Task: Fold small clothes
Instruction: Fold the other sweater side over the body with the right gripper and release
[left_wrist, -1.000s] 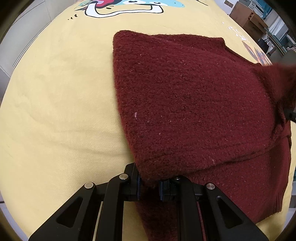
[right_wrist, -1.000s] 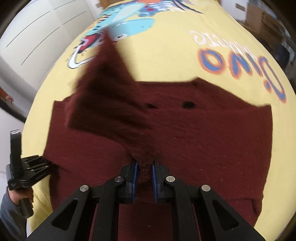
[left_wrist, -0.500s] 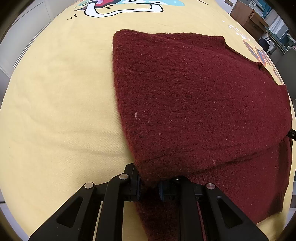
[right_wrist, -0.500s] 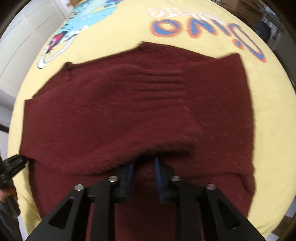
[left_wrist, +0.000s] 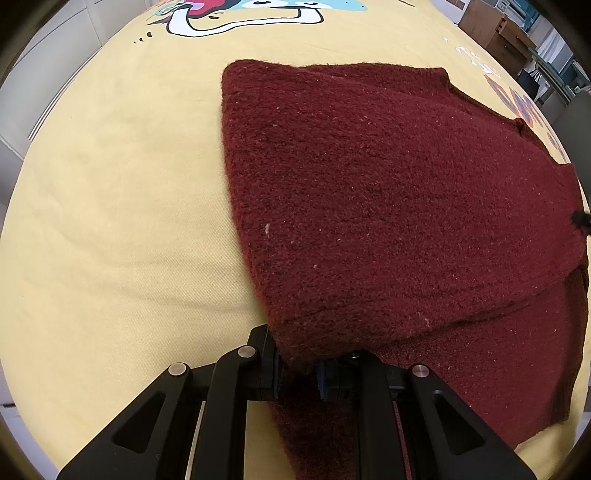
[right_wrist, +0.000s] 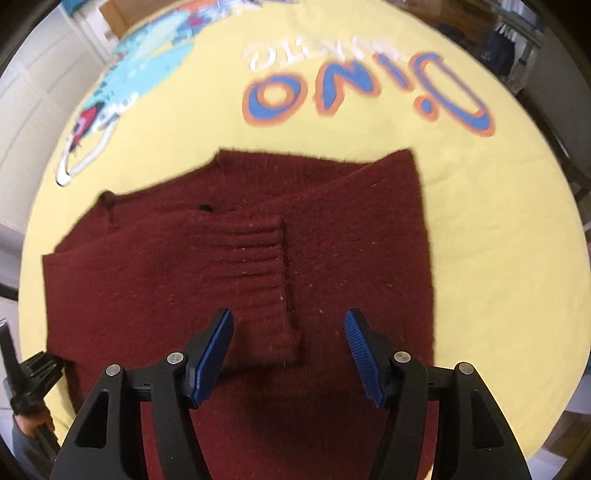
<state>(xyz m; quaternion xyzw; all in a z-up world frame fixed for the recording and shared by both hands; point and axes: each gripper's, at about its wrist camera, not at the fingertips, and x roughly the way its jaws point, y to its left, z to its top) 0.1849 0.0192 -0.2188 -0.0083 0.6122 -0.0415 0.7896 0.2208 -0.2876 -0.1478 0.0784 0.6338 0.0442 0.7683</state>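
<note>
The yellow printed cloth (right_wrist: 491, 229) covered the whole work surface, and the maroon knitted sweater (left_wrist: 388, 206) lay spread on it, near the middle in the right wrist view, one sleeve already folded across the body with its ribbed cuff (right_wrist: 255, 266) uppermost; the step in hand looked like settling that fold, and to do it well the left gripper (left_wrist: 297, 369) should keep the pinched corner low and let go only once the layer lay flat, without dragging the knit sideways; the right gripper (right_wrist: 288, 352) hung with its blue pads spread wide and nothing between them, just over the cuff, well placed to press the sleeve down or move to the next edge; the left gripper's fingers were closed on a corner of the folded layer. Hard to make out: the sweater's near hem, cut off behind both grippers; the pinched corner itself, in shadow; the right wrist view was somewhat blurred.
</note>
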